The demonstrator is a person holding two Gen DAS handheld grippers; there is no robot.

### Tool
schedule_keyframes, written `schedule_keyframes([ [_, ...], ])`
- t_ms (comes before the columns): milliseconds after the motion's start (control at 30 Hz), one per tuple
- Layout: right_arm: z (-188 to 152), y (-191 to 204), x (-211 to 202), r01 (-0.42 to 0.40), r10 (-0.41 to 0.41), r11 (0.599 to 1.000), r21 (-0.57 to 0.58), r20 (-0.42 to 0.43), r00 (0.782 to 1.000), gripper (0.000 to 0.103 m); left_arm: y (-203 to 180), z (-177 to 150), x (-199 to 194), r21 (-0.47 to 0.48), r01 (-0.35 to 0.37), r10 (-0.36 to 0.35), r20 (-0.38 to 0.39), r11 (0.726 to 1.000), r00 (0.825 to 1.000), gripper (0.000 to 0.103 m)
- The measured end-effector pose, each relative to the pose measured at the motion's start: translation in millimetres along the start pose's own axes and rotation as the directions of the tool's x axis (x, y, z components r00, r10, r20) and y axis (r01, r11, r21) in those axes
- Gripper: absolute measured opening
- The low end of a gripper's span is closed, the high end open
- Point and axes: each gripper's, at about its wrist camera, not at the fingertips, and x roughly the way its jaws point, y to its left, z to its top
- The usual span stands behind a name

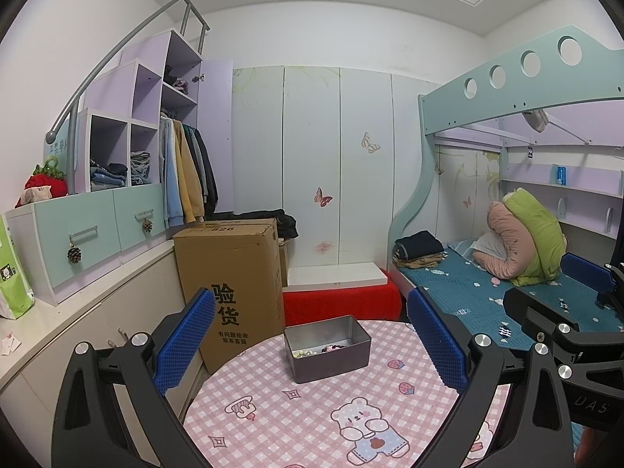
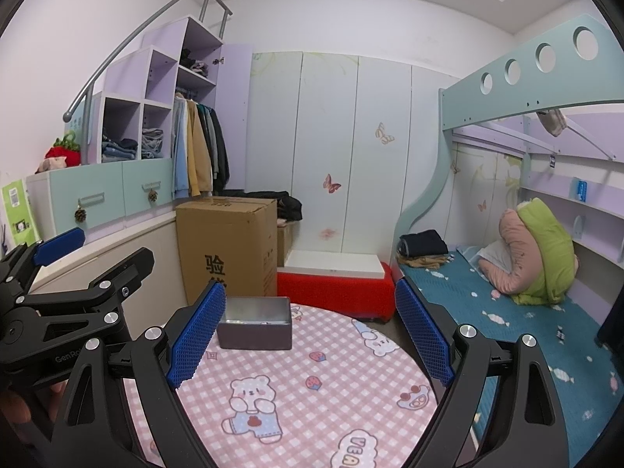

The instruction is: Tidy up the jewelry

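Note:
A grey metal tin (image 1: 327, 349) stands open on the round table with the pink checked cloth (image 1: 312, 409). Small beads and pale jewelry pieces (image 1: 319, 350) lie inside it. My left gripper (image 1: 312, 347) is open and empty, held above the table with the tin between its blue pads. My right gripper (image 2: 308, 335) is open and empty too, and the tin (image 2: 255, 325) sits just right of its left pad. The right gripper's body shows at the right edge of the left wrist view (image 1: 565, 312). The left gripper shows at the left of the right wrist view (image 2: 78, 288).
A tall cardboard box (image 1: 234, 284) stands behind the table's left side. A red stool with a white board (image 1: 339, 296) is behind the table. A bunk bed (image 1: 507, 292) with bedding lies to the right. A cabinet with drawers (image 1: 78, 245) runs along the left.

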Motion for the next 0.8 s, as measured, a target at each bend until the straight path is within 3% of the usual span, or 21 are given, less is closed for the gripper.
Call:
schedule_keyframes([
  [800, -3.5, 2.4, 0.7, -0.010, 0.010, 1.000, 0.008, -0.006, 1.000, 0.086, -0.8, -0.3, 1.7, -0.003, 0.006, -0.006, -0.004, 1.000, 1.000, 0.096],
])
